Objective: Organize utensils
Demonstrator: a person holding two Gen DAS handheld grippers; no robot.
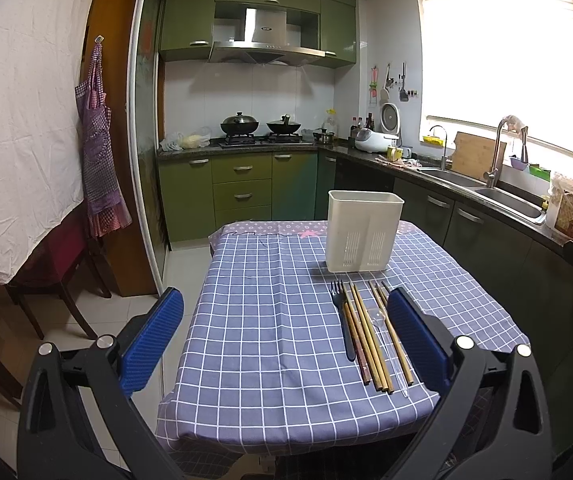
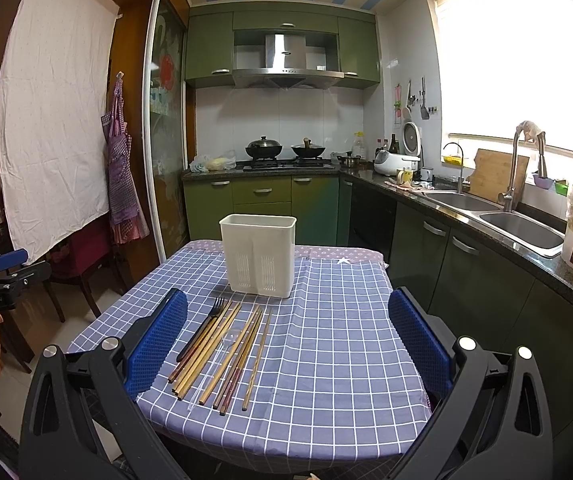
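While both claws hang above the near table edge, the left gripper [image 1: 286, 344] and right gripper [image 2: 288, 344] stand wide, holding nothing. At frame centre, the white holder [image 2: 260, 256] stands upright on the checked tablecloth [image 2: 338, 360]; the chopsticks [image 2: 222, 354] and black fork [image 2: 202, 330] lie just before it. Bare cloth fills the right wrist view's lower right. Only that view separates what appears to be a clear spoon [image 2: 216, 364] among the sticks.
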